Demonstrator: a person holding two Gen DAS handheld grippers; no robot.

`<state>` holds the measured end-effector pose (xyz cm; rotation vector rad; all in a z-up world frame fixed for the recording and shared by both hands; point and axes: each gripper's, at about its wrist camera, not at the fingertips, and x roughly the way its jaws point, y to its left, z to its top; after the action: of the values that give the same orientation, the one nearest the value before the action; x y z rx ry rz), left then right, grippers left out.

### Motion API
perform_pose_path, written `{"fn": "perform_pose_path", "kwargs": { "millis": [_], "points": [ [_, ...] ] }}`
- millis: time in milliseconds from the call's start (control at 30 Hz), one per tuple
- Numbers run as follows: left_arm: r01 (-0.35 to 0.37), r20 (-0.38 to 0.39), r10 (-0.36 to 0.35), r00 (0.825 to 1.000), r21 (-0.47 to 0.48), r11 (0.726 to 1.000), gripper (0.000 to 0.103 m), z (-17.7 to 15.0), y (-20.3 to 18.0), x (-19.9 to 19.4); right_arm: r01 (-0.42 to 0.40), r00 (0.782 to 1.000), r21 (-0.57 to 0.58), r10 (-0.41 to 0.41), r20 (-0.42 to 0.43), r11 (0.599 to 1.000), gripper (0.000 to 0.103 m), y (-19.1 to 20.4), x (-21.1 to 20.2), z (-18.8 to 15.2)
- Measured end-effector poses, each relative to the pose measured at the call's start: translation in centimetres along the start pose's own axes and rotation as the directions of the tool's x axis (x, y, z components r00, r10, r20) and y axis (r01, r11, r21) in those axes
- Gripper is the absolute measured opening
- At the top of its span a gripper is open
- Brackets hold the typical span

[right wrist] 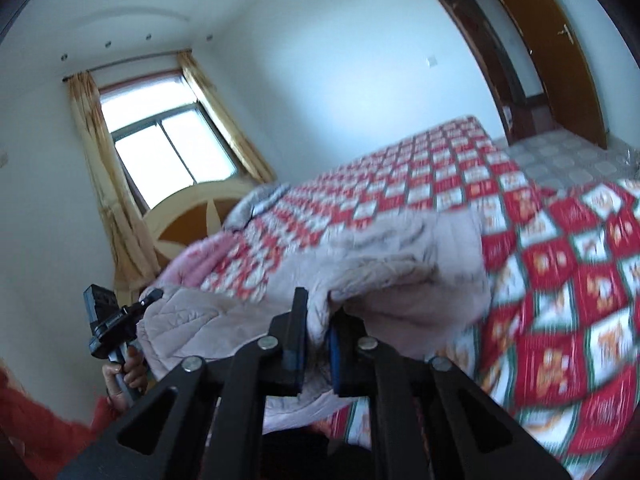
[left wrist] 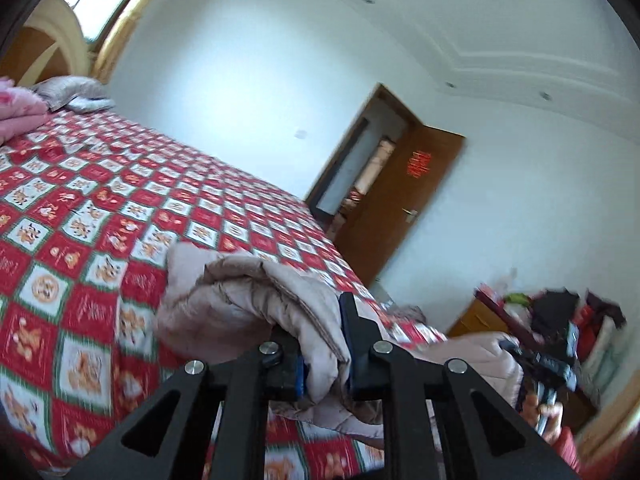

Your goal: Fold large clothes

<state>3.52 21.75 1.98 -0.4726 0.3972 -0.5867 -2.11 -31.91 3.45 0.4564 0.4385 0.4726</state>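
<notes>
Quilted beige jacket [left wrist: 256,304] is being held up above the bed [left wrist: 100,208], one edge pinched in left gripper [left wrist: 324,354] & right gripper [right wrist: 316,354], both clamped tight on fabric. Lift-and-fold step probably; next, edge is to be carried over evenly w/o slipping.

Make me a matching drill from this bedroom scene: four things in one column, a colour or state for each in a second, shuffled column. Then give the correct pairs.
Things:
1. quilted jacket
2. bedspread
3. door
4. curtains

Colour or state:
A. brown wood, standing open
B. pale beige, clamped in both grippers
C. yellow, drawn aside from the window
D. red and white checks, spread over the bed

Pairs: 1-B, 2-D, 3-A, 4-C

The left gripper and the right gripper each pinch a fold of the jacket.
</notes>
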Motion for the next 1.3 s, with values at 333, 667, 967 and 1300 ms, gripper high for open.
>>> {"fn": "perform_pose_path", "kwargs": {
  "millis": [333,667,967,1300],
  "points": [
    [-0.304,-0.177,0.293,0.940,-0.041,0.952,0.018,7.1,6.5,18.0,0.156,0.988,0.084,-0.155,-0.015,0.984,0.012,-8.6,15.1,9.3],
    [-0.386,-0.395,0.274,0.877,-0.238,0.891,0.025,4.7,17.6,30.1,0.423,0.903,0.095,-0.411,-0.128,0.901,0.024,-18.4,28.4,6.6],
    [-0.434,-0.331,0.364,0.871,-0.168,0.885,0.077,10.5,19.1,21.4,0.360,0.928,0.183,-0.332,-0.168,0.915,0.026,-21.0,28.6,6.9],
    [-0.448,-0.262,0.507,0.821,0.256,0.857,0.081,7.8,7.4,17.3,0.443,0.897,-0.140,-0.439,0.058,0.886,0.090,-8.6,17.3,11.7]
  ]
}}
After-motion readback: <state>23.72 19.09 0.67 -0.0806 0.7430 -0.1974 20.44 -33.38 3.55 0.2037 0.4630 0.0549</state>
